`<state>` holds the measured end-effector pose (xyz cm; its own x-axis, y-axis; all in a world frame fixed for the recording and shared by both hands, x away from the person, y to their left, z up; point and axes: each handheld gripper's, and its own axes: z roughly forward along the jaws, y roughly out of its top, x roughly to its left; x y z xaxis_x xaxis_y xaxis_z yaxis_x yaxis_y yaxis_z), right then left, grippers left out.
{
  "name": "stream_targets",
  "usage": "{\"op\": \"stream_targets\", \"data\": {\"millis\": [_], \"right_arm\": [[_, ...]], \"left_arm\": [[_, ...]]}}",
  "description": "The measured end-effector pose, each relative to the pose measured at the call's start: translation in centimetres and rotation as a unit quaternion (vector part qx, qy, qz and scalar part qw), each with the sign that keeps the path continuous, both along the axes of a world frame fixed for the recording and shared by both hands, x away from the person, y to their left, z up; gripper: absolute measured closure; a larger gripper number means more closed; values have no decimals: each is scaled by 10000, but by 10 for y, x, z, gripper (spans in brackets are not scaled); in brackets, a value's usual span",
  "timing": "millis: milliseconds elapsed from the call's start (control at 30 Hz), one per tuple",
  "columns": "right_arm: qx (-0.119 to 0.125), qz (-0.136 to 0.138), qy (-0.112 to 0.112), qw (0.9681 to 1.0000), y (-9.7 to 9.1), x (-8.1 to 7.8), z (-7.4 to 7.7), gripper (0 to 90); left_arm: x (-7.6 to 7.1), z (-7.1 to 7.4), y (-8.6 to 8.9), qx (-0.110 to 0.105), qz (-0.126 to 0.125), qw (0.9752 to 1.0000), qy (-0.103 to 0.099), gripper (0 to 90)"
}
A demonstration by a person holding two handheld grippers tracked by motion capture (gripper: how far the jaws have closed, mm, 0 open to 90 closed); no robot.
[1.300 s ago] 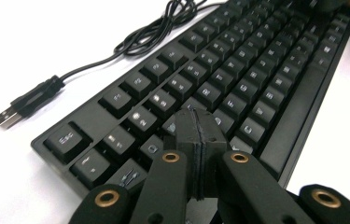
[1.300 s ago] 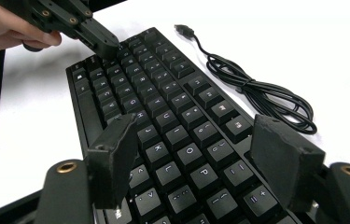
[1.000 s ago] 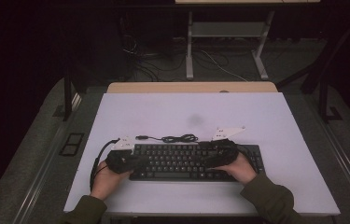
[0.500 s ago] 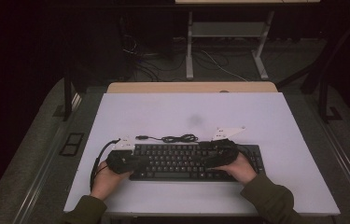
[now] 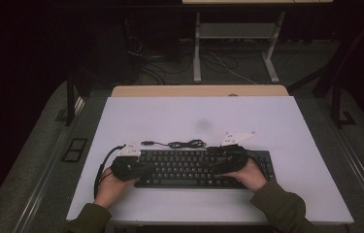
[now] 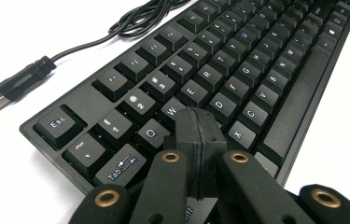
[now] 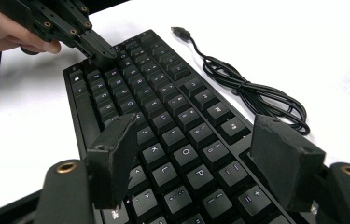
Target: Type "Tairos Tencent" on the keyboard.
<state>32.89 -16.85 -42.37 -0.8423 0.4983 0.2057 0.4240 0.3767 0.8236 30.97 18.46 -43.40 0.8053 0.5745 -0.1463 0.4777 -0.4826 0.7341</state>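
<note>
A black keyboard point(image 5: 189, 167) lies near the front of the white table, its coiled USB cable point(image 5: 179, 143) loose behind it. My left gripper point(image 5: 143, 170) is shut with nothing in it. In the left gripper view the joined tips point(image 6: 199, 119) rest over the keyboard point(image 6: 238, 70) near the W and S keys. My right gripper point(image 5: 216, 167) is open above the right half of the keys. In the right gripper view the pads of my right gripper point(image 7: 198, 140) straddle the keyboard point(image 7: 163, 107) without touching it, and my left gripper point(image 7: 99, 51) shows at the far end.
The white table point(image 5: 194, 116) has free room behind and to both sides of the keyboard. The USB plug point(image 6: 14, 88) lies unplugged on the tabletop. A wooden desk edge point(image 5: 199, 91) adjoins the far side, with a metal frame and floor cables beyond.
</note>
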Motion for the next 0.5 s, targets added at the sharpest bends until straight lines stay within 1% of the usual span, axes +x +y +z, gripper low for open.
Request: {"op": "stream_targets", "data": {"millis": [67, 100, 300, 400, 500], "right_arm": [[3, -2, -1, 10000, 0, 0, 0, 313], [1, -4, 1, 10000, 0, 0, 0, 313], [-4, -5, -3, 10000, 0, 0, 0, 313], [-1, -8, 3, 10000, 0, 0, 0, 313], [-2, -13, -1, 10000, -1, 0, 0, 313]], "left_arm": [[0, 1, -1, 4, 5, 10000, -12, 890], [-1, 1, 0, -38, 1, 10000, -10, 890], [-1, 3, -2, -6, -21, 10000, -28, 890], [-2, 3, -3, -71, -25, 10000, -51, 889], [-2, 5, -3, -129, 18, 9998, -133, 812]]}}
